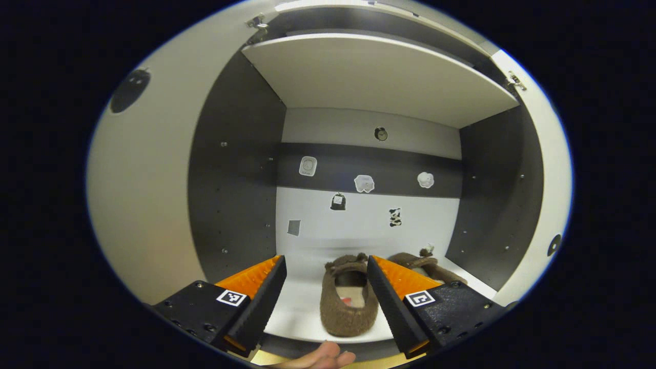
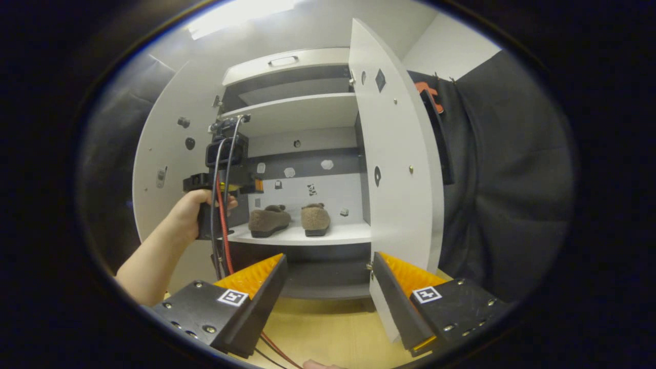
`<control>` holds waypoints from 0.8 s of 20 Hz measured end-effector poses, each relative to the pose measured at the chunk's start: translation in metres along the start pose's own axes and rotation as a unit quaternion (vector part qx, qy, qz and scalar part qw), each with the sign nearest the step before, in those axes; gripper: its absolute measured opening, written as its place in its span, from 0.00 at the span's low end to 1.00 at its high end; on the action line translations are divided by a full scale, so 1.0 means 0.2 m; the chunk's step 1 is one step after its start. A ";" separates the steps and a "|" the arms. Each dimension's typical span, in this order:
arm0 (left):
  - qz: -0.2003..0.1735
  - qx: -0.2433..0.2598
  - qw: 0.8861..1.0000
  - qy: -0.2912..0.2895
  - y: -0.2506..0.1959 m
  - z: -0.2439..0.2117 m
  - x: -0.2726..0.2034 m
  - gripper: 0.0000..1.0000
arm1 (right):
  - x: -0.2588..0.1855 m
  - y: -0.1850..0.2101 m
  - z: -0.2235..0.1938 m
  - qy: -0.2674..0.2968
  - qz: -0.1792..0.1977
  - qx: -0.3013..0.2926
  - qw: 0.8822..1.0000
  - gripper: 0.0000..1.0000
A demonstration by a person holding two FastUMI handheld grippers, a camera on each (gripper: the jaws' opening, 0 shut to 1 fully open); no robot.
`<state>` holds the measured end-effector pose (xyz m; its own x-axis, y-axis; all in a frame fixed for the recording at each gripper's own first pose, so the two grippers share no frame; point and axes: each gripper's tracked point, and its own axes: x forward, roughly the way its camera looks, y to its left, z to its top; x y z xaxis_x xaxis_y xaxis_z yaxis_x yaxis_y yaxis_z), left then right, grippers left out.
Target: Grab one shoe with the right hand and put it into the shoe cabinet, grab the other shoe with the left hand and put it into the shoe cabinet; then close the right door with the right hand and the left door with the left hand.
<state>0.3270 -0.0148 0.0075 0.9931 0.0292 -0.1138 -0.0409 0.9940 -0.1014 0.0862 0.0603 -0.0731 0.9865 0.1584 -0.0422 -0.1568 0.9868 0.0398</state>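
Two slippers sitting on the shelf, both doors hanging open

Left gripper (image 1: 326, 287) is gaping wide with nothing in it, and one brown shoe (image 1: 348, 302) is lying just ahead between its fingers, the other shoe (image 1: 425, 266) just beyond its right finger. Right gripper (image 2: 328, 287) is also spread wide, empty, hanging well back from the shoe cabinet (image 2: 297, 115), the right door (image 2: 394, 164) standing open ahead of its right finger.

Two shoes (image 2: 270, 220) (image 2: 315, 219) side by side on cabinet shelf (image 2: 328, 234), under upper shelf (image 2: 302, 111). Right door (image 2: 394, 169) open, right of shelf. Left gripper (image 2: 253, 185) before shelf, left of shoes.
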 end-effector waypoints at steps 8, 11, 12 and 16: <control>-0.043 -0.018 0.999 -0.018 0.04 -0.09 -0.68 0.96 | -0.22 0.03 0.02 -0.026 -0.005 -0.009 1.000 1.00; -0.056 -0.014 0.998 -0.026 0.06 -0.14 -0.91 0.96 | -0.28 0.01 0.02 -0.024 -0.010 0.003 1.000 1.00; -0.056 -0.013 0.998 -0.038 0.06 -0.12 -0.97 0.97 | -0.30 0.01 0.02 -0.019 -0.009 0.003 1.000 1.00; -0.055 0.009 0.998 -0.032 0.08 -0.19 -1.18 0.93 | -0.38 -0.03 0.03 -0.012 0.002 -0.003 1.000 1.00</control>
<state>0.0871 -0.0090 -0.0058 0.9965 -0.0732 -0.0398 0.0693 0.9933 -0.0926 0.0127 0.0425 -0.0641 0.9866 0.1622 -0.0185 -0.1615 0.9863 0.0331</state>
